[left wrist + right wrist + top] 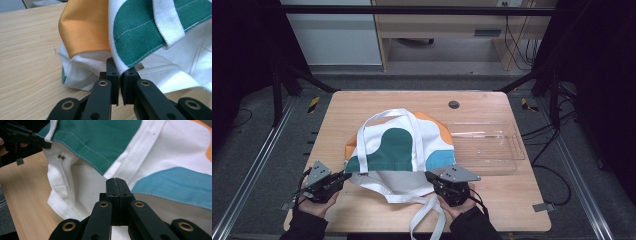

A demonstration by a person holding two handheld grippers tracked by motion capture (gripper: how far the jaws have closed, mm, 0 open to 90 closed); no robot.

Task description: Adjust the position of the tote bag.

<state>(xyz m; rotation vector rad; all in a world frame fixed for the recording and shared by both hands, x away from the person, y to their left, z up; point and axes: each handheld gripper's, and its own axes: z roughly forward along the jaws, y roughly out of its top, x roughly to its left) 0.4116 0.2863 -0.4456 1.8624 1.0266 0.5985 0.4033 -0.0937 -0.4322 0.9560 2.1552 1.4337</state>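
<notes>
Tote bag [404, 145]: flat on table [507, 200], mouth toward person. Left gripper [343, 176], right gripper [430, 176] each clamp upper rim corner, probably one layer; mouth agape.

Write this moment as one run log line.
left gripper: shut on bag edge | right gripper: shut on bag edge | white-green-orange cloth tote bag: mouth held open

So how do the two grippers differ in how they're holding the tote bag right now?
The left gripper pinches the tote bag at its left, green corner; the right gripper pinches the rim under the blue patch. Both are shut on the upper layer, lifting the mouth open.
</notes>
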